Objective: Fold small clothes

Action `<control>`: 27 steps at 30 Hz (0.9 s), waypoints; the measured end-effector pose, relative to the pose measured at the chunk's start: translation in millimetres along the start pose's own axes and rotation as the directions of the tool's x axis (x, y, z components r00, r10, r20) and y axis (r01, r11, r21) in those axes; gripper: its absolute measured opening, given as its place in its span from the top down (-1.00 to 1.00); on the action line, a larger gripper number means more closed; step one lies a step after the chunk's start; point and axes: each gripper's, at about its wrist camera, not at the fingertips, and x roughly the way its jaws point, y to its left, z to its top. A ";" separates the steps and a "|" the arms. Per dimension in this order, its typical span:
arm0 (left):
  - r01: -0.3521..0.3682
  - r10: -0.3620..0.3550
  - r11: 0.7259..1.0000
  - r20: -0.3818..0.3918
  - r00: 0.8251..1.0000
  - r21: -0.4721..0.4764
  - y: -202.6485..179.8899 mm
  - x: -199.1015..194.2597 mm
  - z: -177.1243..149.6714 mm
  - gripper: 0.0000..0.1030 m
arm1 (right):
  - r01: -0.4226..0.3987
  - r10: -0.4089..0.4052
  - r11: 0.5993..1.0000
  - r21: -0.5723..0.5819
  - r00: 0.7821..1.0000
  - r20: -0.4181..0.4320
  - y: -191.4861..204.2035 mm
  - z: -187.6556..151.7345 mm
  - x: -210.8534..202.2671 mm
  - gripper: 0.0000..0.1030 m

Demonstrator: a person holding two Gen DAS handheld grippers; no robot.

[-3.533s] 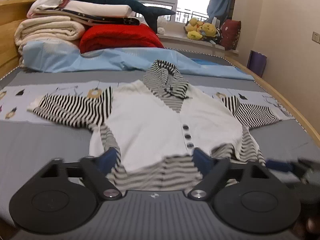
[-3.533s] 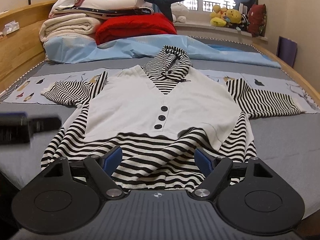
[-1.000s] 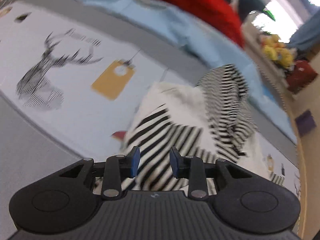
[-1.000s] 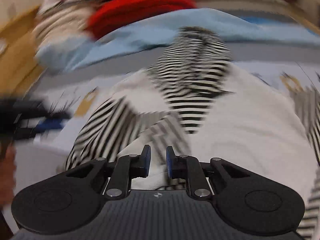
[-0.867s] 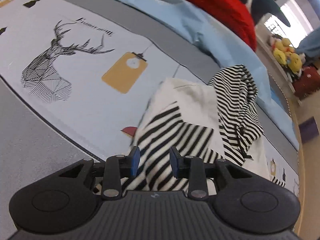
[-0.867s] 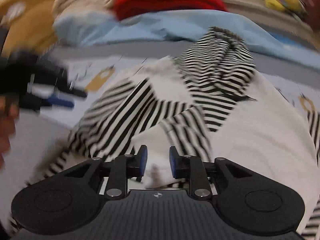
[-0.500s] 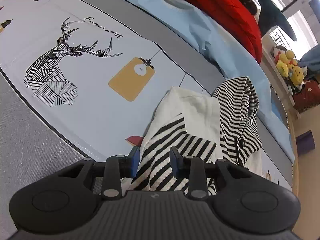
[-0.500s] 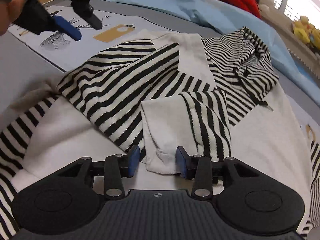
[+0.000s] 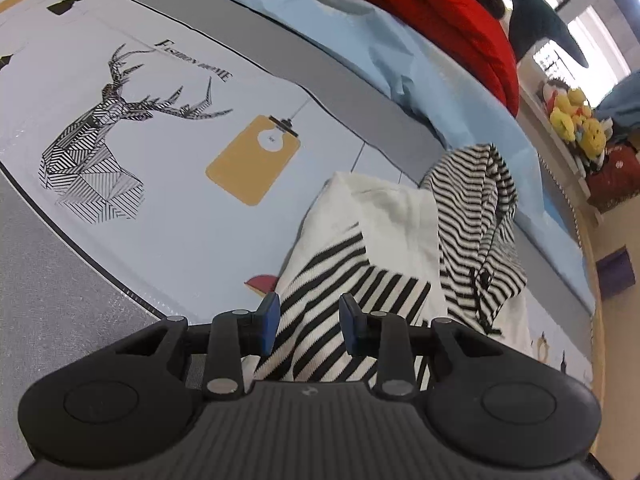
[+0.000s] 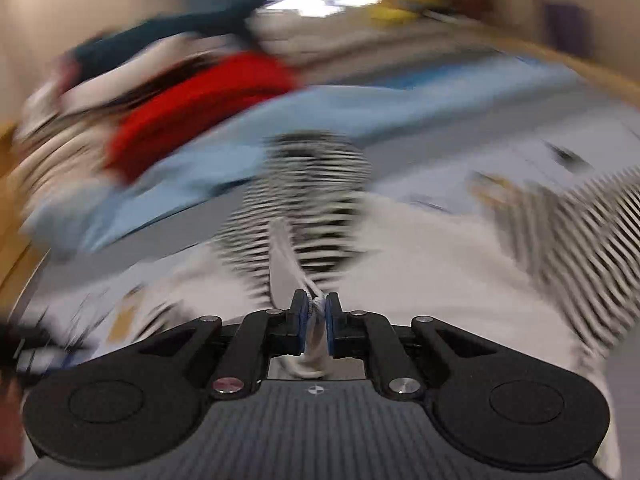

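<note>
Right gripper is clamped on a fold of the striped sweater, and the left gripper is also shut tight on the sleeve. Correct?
Not quite. The right gripper is shut on the sweater, but the left wrist view shows the left gripper open, its blue pads apart over the striped sleeve without pinching it.

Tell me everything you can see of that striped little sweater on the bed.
The sweater is a knit with a white body, black-and-white striped sleeves and a striped hood. It lies on the printed bedcover, one striped sleeve folded over its front. The left claw is open around that sleeve; the right claw pinches a white fold, though that view is blurred.
</note>
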 end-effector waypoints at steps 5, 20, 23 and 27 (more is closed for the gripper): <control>-0.009 0.010 1.000 -0.026 1.000 0.024 -6.9 8.8 -6.9 0.32 | 0.201 -0.177 0.948 0.249 0.977 -0.115 -69.5 -0.1 12.5 1.00; -0.018 0.019 1.000 -0.040 0.999 0.023 -13.0 16.5 -11.3 0.32 | 0.082 -0.042 0.984 0.156 0.969 -0.245 -60.6 -24.3 69.8 0.55; -0.017 0.018 0.999 -0.038 0.999 0.028 -13.6 15.9 -11.1 0.32 | 0.051 -0.037 0.996 0.070 0.980 -0.198 -48.3 -20.9 68.9 0.87; -0.012 0.013 0.999 -0.038 0.999 0.031 -13.8 15.2 -10.3 0.32 | 0.026 -0.021 0.995 0.092 0.998 -0.051 -42.1 -2.2 35.5 0.90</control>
